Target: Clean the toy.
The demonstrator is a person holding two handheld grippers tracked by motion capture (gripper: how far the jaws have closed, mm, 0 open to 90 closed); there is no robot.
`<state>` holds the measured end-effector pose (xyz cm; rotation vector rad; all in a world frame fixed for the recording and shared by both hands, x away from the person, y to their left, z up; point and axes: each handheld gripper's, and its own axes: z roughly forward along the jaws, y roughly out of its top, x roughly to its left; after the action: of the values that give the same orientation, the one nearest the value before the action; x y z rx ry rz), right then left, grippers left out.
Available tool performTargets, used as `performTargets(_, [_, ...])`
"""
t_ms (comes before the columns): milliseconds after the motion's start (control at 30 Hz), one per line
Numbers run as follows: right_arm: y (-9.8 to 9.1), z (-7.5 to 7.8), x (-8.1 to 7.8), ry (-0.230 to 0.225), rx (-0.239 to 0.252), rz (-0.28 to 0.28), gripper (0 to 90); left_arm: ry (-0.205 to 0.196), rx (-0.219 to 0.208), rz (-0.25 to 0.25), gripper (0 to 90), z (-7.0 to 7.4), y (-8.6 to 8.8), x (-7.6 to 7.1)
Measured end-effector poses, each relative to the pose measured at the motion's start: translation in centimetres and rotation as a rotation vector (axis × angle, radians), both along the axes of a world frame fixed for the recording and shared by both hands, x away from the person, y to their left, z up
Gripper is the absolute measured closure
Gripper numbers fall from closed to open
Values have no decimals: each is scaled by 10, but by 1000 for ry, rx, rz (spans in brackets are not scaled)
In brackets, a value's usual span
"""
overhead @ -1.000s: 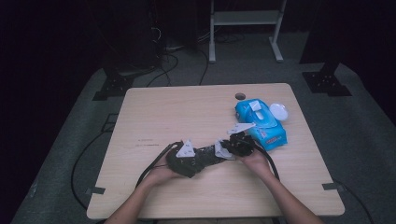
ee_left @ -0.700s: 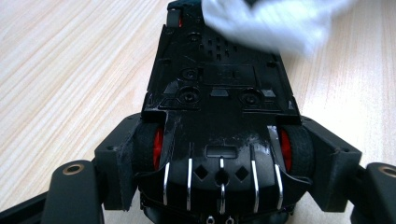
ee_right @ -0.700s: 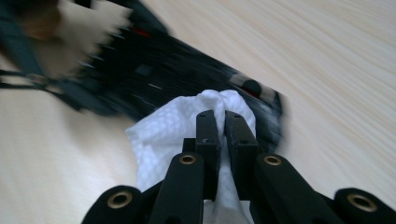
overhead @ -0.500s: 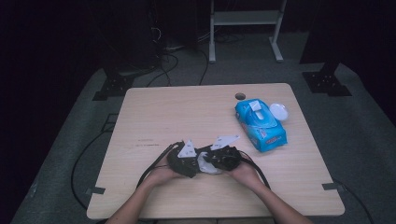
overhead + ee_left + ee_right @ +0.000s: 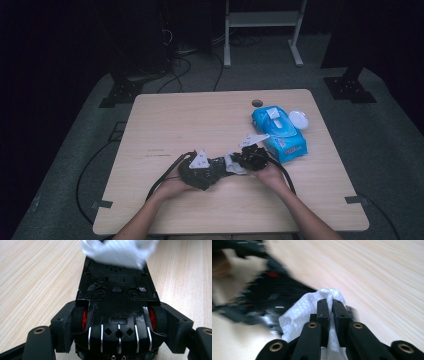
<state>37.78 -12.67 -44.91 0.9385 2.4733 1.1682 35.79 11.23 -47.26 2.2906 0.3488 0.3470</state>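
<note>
A black toy car (image 5: pixel 117 297) lies belly-up on the table, its red wheel hubs showing, and my left gripper (image 5: pixel 118 330) is shut on it across the wheels. In the high view the left gripper (image 5: pixel 212 169) and the car (image 5: pixel 220 165) sit near the table's front centre. My right gripper (image 5: pixel 330 306) is shut on a crumpled white wipe (image 5: pixel 299 312), which rests against the car (image 5: pixel 267 290). The wipe (image 5: pixel 117 252) covers the car's far end. From above, the right gripper (image 5: pixel 239 161) meets the left, with the wipe (image 5: pixel 231 164) between them.
A blue pack of wipes (image 5: pixel 280 132) lies just right of the right gripper, with a small white round lid (image 5: pixel 298 119) beside it. A cable hole (image 5: pixel 257 103) is in the wooden table (image 5: pixel 190 120) behind. Cables trail off the front left edge.
The right gripper with the wipe swept left over the car, then drew back a little to the right. The left gripper and the car stayed put.
</note>
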Motion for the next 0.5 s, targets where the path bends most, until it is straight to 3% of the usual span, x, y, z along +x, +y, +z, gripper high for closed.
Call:
performTargets(100, [-6,-1,10,12,26,-54,847,0,2,0,248,0,0,0])
performTargets(267, [7,0,15,-10,-1,-42,846,1,-2,13,247,0,2,1])
performTargets(433, [-11,-3,18,36,28,-70,845,-5,4,-1,248,0,2,1])
performTargets(500, [-14,-2,12,31,18,-66,845,-4,8,-4,248,0,0,-1])
